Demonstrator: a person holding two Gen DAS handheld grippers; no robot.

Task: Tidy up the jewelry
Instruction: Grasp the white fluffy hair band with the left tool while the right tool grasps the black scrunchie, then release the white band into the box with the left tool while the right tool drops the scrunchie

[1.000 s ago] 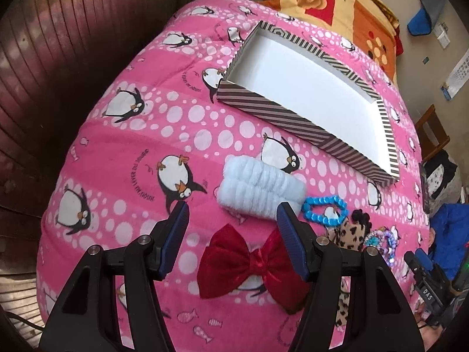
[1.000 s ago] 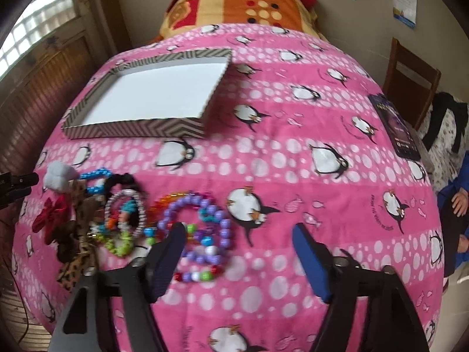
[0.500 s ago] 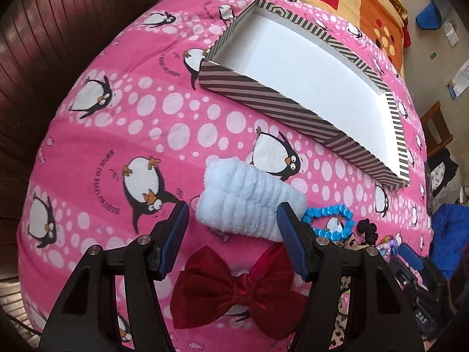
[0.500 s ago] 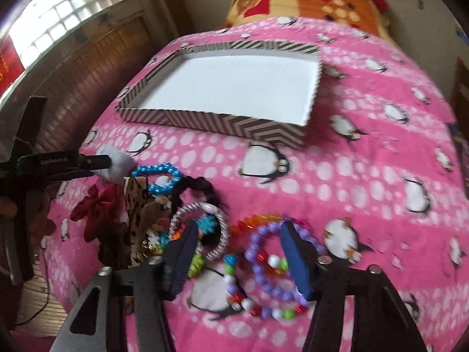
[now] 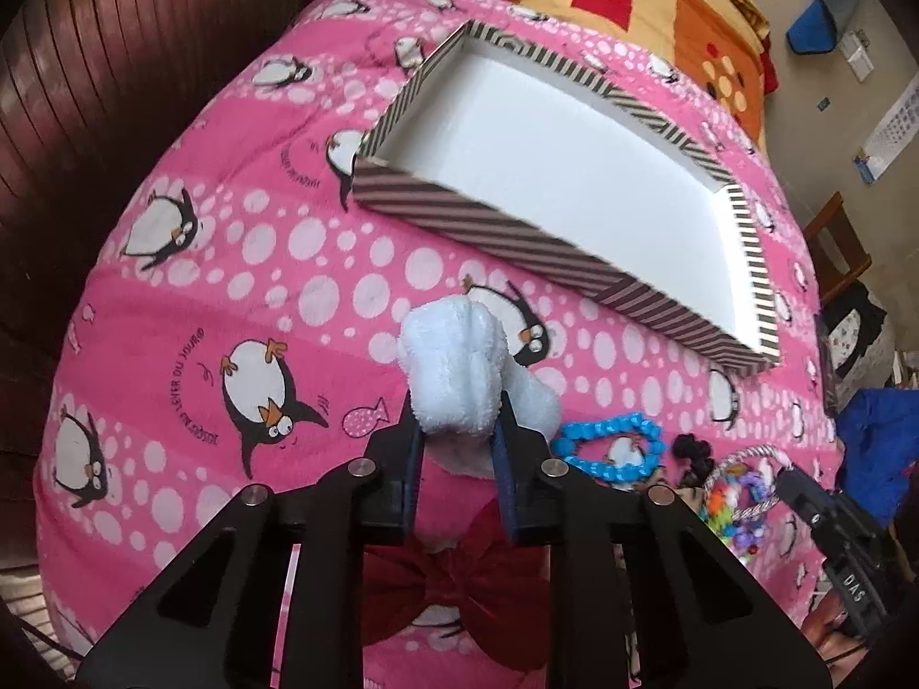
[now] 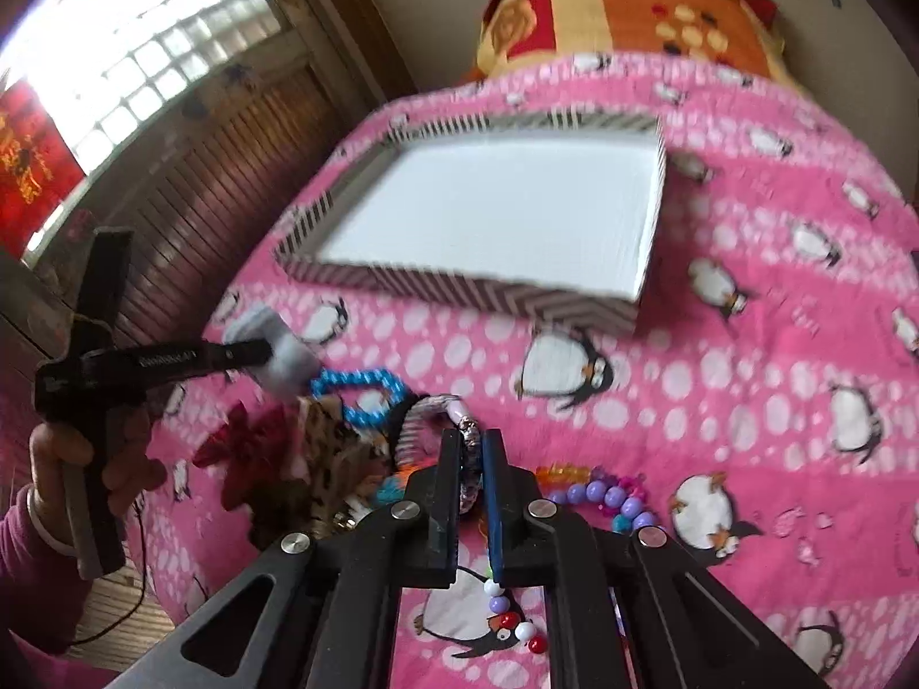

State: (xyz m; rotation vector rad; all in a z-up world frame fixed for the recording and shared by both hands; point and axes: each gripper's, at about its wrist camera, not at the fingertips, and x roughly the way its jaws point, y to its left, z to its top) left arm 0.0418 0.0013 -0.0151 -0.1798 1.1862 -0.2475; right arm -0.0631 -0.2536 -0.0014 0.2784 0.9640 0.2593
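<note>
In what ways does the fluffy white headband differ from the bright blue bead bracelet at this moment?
The fluffy white headband is soft, thick terry cloth; the bright blue bead bracelet is a thin ring of hard beads. The headband is squeezed between the fingers of the left gripper; no gripper touches the bracelet. The headband is bunched up; the bracelet lies flat on the pink penguin blanket. Both are outside the striped box.

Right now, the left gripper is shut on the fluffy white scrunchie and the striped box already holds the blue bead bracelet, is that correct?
Not quite. The left gripper is shut on the fluffy white scrunchie, but the striped box holds nothing; the blue bead bracelet lies on the pink blanket, as the left wrist view shows.
</note>
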